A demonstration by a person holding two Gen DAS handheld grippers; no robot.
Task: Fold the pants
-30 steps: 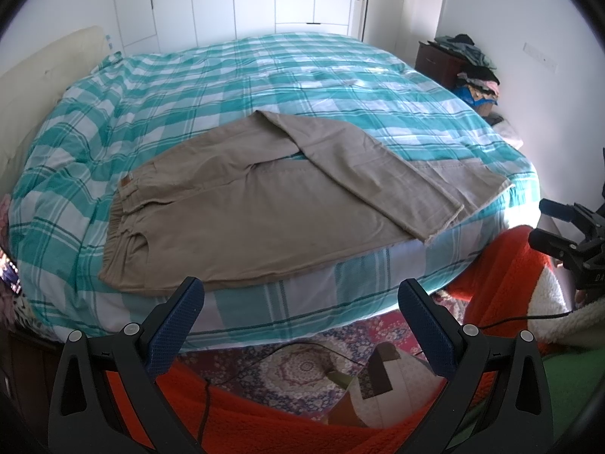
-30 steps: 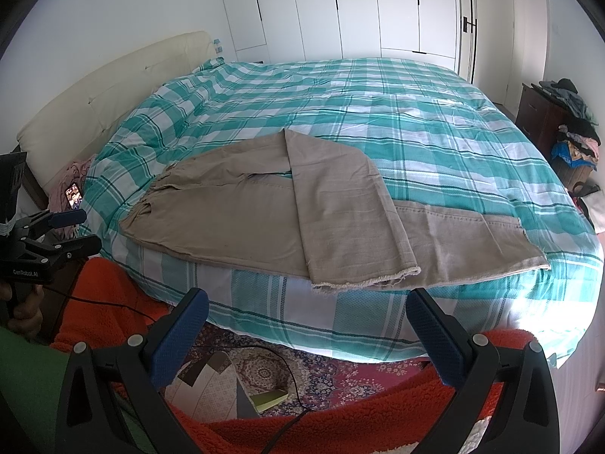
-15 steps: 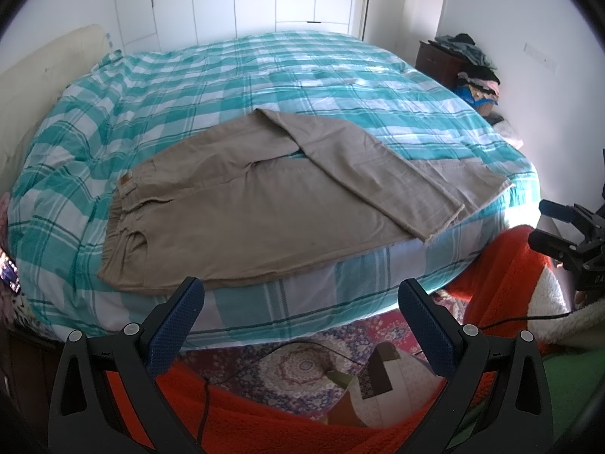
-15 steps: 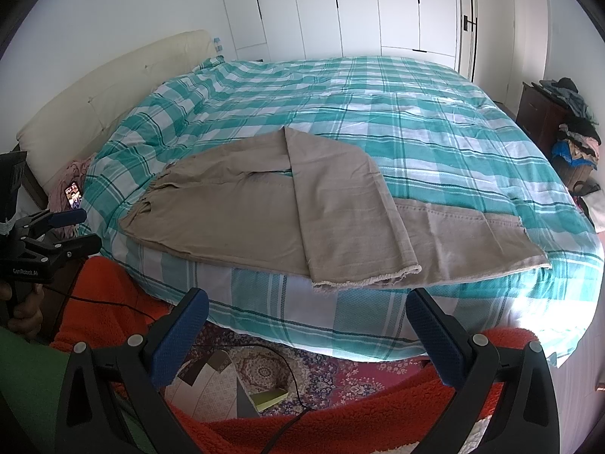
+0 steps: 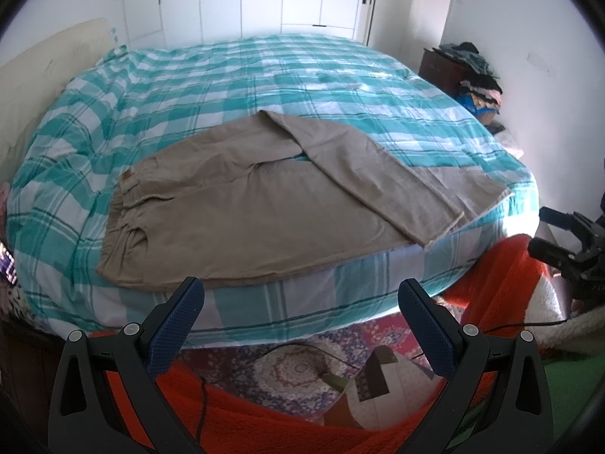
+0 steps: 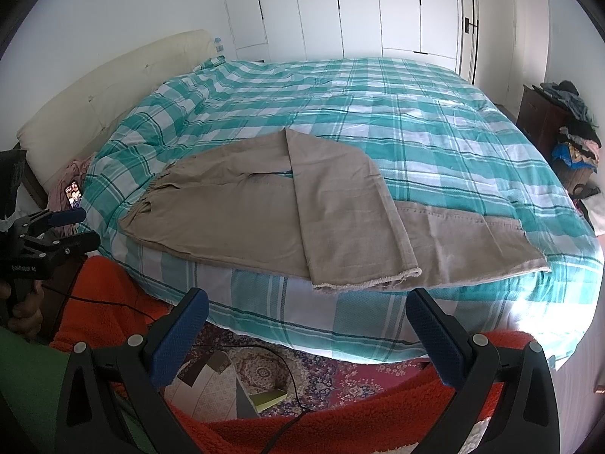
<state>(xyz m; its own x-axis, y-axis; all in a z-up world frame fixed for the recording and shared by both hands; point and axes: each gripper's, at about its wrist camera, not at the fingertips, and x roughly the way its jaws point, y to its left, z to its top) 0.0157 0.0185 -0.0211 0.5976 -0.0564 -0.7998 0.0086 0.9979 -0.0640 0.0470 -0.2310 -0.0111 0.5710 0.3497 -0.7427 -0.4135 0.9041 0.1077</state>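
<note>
Tan pants (image 5: 242, 219) are lying spread on the near side of a bed (image 5: 234, 75) covered with a teal-and-white checked sheet, waistband toward the cream headboard (image 6: 109, 90), legs running the other way along the mattress edge. One leg (image 6: 340, 212) is lying folded diagonally across the other, its frayed hem (image 6: 366, 282) sitting right at the edge of the mattress; the lower leg (image 6: 472, 238) is stretching further toward the foot of the bed. Left gripper (image 5: 300, 321) is hanging in front of the bed below the mattress edge, jaws released and wide apart, blue pads (image 5: 176, 327) touching nothing. Right gripper (image 6: 306, 335) is likewise hovering off the bed near the folded hem, jaws spread, gripping nothing. Each gripper is showing in the other's view, well apart from its partner. An orange fleece garment (image 5: 264, 416) is filling the low foreground in both views, and a patterned rug (image 6: 340, 374) with a black cable (image 6: 280, 363) is lying on the floor beneath. A dark cabinet (image 6: 537, 117) piled with clothes is standing by the far wall, white wardrobe doors (image 6: 359, 7) behind the bed.
</note>
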